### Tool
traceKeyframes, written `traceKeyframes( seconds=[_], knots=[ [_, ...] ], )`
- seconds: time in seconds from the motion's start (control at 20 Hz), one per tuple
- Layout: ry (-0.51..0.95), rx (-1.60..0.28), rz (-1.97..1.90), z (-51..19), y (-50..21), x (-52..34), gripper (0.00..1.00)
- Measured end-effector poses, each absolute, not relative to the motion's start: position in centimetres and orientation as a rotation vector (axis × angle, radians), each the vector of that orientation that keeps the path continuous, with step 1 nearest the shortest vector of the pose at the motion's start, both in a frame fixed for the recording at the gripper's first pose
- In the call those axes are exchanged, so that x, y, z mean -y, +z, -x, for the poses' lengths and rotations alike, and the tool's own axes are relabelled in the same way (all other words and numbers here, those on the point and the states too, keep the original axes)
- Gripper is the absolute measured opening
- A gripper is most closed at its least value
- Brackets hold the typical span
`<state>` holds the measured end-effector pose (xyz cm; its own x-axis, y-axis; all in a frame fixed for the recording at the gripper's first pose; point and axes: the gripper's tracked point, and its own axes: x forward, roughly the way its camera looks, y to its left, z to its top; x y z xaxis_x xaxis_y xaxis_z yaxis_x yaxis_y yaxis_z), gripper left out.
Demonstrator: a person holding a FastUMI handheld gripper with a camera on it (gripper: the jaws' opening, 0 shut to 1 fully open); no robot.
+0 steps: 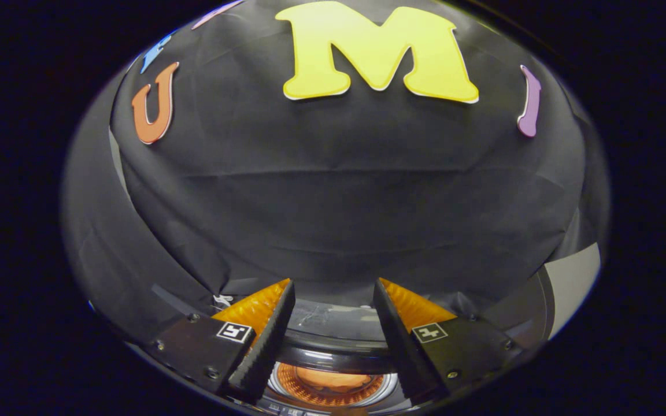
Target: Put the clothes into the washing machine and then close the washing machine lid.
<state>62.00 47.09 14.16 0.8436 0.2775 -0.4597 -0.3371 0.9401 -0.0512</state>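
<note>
Item: our gripper (pixel 333 289), fingers spread apart, nothing between them. Item: washing machine (pixel 333 352), directly below and between the fingers, its round opening showing an orange-lit drum (pixel 328 382). Item: black cloth wall (pixel 344 202) beyond.

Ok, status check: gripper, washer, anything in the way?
Gripper open, holding nothing. Washing machine below the fingers, orange drum showing. Nothing between.

dim booth, sharp centre, fisheye-bent edges, glare on the washing machine (pixel 333 352) rim.
</note>
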Motion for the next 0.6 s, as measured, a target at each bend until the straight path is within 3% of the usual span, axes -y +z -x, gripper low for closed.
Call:
traceKeyframes(
  seconds=[0.6],
  knots=[
    [0.323, -0.377, 0.132, -57.4, 12.2, -46.1, 0.86]
  ],
)
